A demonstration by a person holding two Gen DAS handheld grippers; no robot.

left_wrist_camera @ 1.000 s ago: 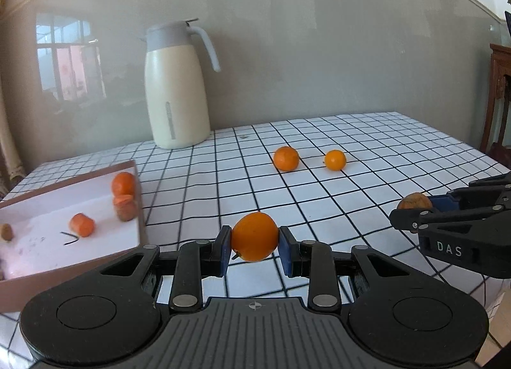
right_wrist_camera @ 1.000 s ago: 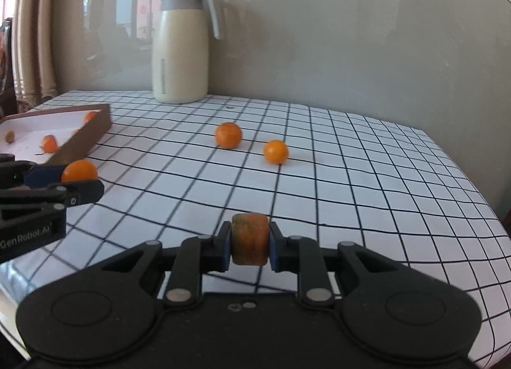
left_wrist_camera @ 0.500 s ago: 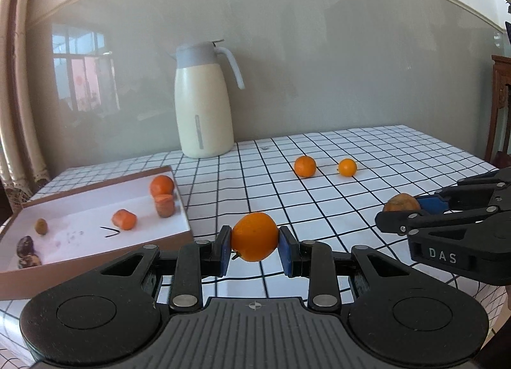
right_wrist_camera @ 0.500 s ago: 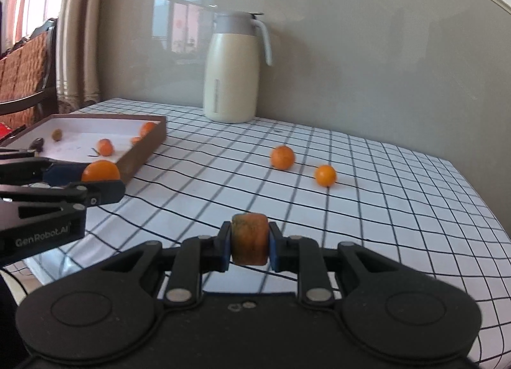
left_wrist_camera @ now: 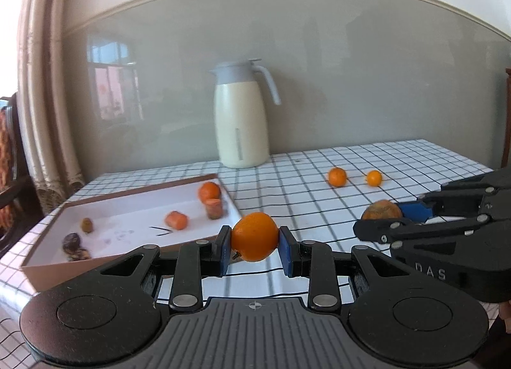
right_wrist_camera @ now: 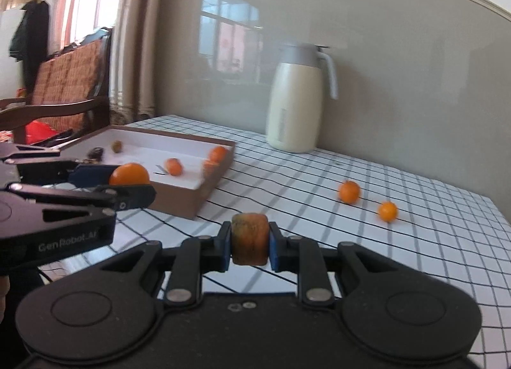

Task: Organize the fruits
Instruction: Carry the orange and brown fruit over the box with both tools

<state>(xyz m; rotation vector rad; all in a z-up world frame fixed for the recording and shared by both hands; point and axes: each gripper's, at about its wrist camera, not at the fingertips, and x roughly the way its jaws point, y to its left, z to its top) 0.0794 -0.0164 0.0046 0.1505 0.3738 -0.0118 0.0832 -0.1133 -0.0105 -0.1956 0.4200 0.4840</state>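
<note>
left gripper [left_wrist_camera: 255, 247] fingers pinched round orange [left_wrist_camera: 255, 236], above desk [left_wrist_camera: 415, 158] beside box [left_wrist_camera: 127, 206] | right gripper [right_wrist_camera: 249, 249] fingers pinched brownish fruit chunk [right_wrist_camera: 249, 242] | both apparently bound for box | two oranges [left_wrist_camera: 337, 176] loose on desk

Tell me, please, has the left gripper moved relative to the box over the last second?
Yes. In the left wrist view, the left gripper with its orange has drawn back from the box and swung leftward: the jug sits farther right.
</note>
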